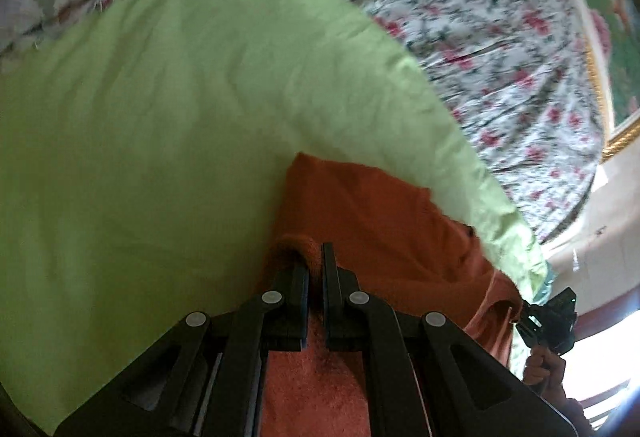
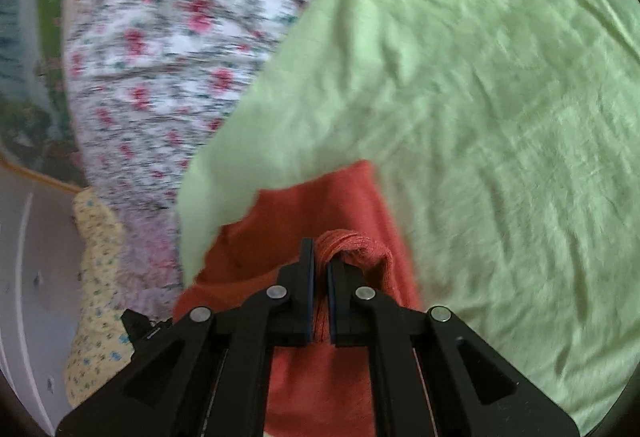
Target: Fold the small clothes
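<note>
Two wrist views of one fold in progress. We see an orange knitted garment [image 1: 372, 205], small and soft, carried above a light green cloth [image 1: 160, 117] that is spread over a flower-printed bedsheet [image 1: 480, 17]. Both views are streaked with blur, which we read as the garment being swept across the bed, not resting on it.

We judge the task to be at an early or middle stage: the garment is gripped at two edges and hangs loosely between them, and no finished, flattened fold is visible in either view. What remains, as far as we can tell, is to lay the lifted edge down, square it up and make any further folds. Whether earlier folds already lie in the fabric we cannot tell, since most of it is hidden under the tools.

The left tool [image 1: 316, 265] has its jaws drawn together on a bunched edge of the orange knit, which bulges just ahead of the tips. The right tool [image 2: 320, 257] is likewise clamped on a gathered roll of the same garment, with fabric showing in the narrow slot between its pads. In the left view the right tool and the hand [image 1: 544, 365] holding it appear at the lower right edge.
</note>
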A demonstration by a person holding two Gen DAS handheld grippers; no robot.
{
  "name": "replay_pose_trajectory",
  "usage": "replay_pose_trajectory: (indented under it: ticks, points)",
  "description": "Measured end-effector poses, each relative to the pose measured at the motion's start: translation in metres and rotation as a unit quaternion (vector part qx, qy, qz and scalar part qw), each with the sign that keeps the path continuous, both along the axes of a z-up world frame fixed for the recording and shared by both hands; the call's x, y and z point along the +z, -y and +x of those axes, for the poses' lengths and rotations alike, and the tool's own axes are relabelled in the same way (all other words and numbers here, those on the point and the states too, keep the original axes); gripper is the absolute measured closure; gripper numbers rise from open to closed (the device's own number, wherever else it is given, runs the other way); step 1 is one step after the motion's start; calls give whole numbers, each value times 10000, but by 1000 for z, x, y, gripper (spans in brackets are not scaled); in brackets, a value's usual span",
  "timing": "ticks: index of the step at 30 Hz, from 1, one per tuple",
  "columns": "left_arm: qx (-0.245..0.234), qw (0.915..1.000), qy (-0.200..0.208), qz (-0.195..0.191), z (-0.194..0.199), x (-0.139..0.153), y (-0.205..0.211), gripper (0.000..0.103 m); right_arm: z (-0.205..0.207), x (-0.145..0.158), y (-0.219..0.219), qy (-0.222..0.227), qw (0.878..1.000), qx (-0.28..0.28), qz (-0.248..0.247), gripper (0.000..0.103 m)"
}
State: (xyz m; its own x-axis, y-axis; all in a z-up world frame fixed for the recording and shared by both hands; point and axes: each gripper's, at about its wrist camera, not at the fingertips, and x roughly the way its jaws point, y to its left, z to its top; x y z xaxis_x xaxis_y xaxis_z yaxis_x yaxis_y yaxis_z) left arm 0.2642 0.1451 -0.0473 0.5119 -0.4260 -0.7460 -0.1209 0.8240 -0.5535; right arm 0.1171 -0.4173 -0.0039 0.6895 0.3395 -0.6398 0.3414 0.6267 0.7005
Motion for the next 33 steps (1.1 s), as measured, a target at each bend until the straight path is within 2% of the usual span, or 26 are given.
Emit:
replay_pose_trajectory:
  ticks: [4, 6, 7, 9, 10, 11, 13, 15, 17, 18, 20, 21, 23, 25, 27, 28, 30, 32, 33]
  points:
    - [42, 9998, -174, 82, 7, -11, 1, 98, 7, -18, 6, -207, 9996, -147, 106, 94]
    - [12, 9998, -195, 62, 5, -7, 1, 93, 6, -20, 8, -246, 9991, -218, 250, 91]
    - [-26, 9998, -172, 84, 1, 0, 0, 87, 4, -20, 9, -244, 9989, -249, 297, 86]
    - [3, 9996, -94, 258, -10, 15, -2, 65, -4, -13, 10, -141, 9986, -358, 368, 70]
    - [35, 9991, 2, 425, -16, 26, -2, 50, -11, -7, 11, -48, 9984, -452, 349, 54]
    - [38, 9986, 98, 517, -22, 36, -1, 48, -17, -1, 11, 20, 9980, -569, 262, 42]
    - [-100, 9983, 272, 501, -37, 54, 1, 48, -32, 17, 9, 223, 9970, -737, -4, 41]
    - [-518, 9973, 405, 329, -50, 65, 19, 48, -41, 30, -3, 406, 9975, -566, -142, 42]
    - [-1052, 9937, 282, 255, -56, 60, 46, 48, -41, 37, -31, 497, 9980, -31, -394, 42]
    - [-1319, 9908, 195, 237, -58, 54, 61, 48, -35, 35, -56, 404, 9964, 509, -552, 42]
    - [-1927, 9808, -3, 301, -58, 36, 101, 48, -26, 23, -92, 198, 9900, 1217, -683, 42]
    - [-2130, 9764, -94, 334, -57, 28, 117, 48, -17, 12, -118, 51, 9821, 1756, -675, 42]
    - [-2538, 9664, -269, 309, -50, 10, 149, 48, -3, -7, -151, -166, 9680, 2442, -551, 42]
    - [-2718, 9610, -354, 376, -43, -2, 166, 48, 10, -24, -170, -372, 9560, 2877, -429, 42]
    - [-2773, 9588, -338, 508, -28, -8, 172, 48, 24, -34, -175, -532, 9501, 3020, -578, 42]
    - [-2750, 9599, -278, 471, -15, -8, 169, 49, 35, -38, -170, -596, 9508, 2956, -703, 43]
    - [-2599, 9642, -221, 484, 2, -5, 160, 54, 50, -38, -148, -558, 9601, 2596, -881, 45]
    - [-2355, 9707, -217, 416, 25, -2, 142, 59, 67, -33, -108, -421, 9780, 1828, -916, 48]
    - [-2214, 9738, -196, 480, 32, 0, 132, 61, 69, -31, -94, -400, 9827, 1505, -1002, 48]
